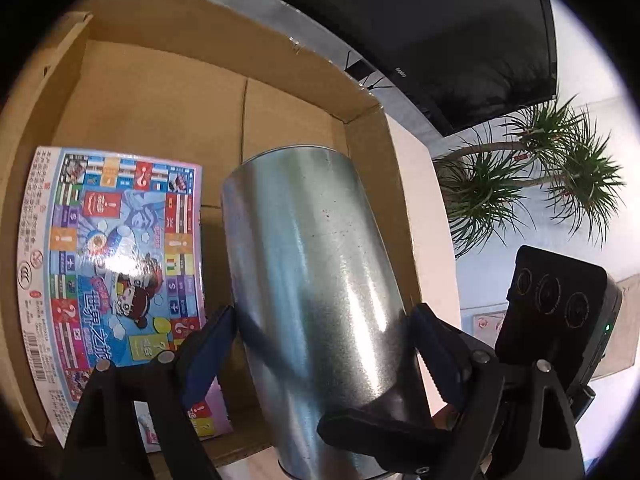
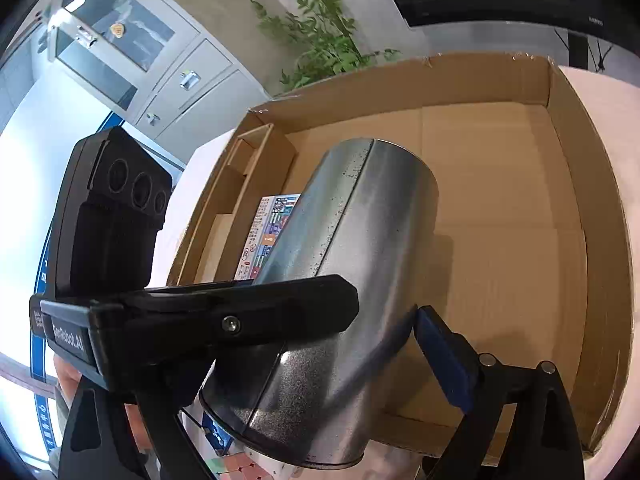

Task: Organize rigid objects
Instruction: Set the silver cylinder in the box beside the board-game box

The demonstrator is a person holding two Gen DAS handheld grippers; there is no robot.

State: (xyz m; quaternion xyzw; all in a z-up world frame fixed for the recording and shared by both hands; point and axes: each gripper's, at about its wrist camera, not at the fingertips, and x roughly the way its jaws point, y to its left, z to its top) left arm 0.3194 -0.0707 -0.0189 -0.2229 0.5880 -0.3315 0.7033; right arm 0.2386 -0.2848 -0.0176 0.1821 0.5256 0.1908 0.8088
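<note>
A shiny metal cylinder (image 1: 316, 280) is held by both grippers over an open cardboard box (image 1: 160, 92). My left gripper (image 1: 320, 344) is shut on the cylinder, its blue pads (image 1: 208, 352) pressed on both sides. My right gripper (image 2: 320, 340) is shut on the same cylinder (image 2: 340, 280); one blue pad (image 2: 444, 356) touches its right side, the other is hidden behind the left gripper's body (image 2: 200, 320). A colourful board-game box (image 1: 116, 272) lies flat at the left of the cardboard box and also shows in the right wrist view (image 2: 272, 232).
The cardboard box (image 2: 560, 240) has bare floor to the right of the cylinder and a narrow divider compartment (image 2: 248, 176) at its left wall. A potted plant (image 1: 540, 176), a dark monitor (image 1: 440, 32) and a cabinet (image 2: 132, 52) stand beyond the box.
</note>
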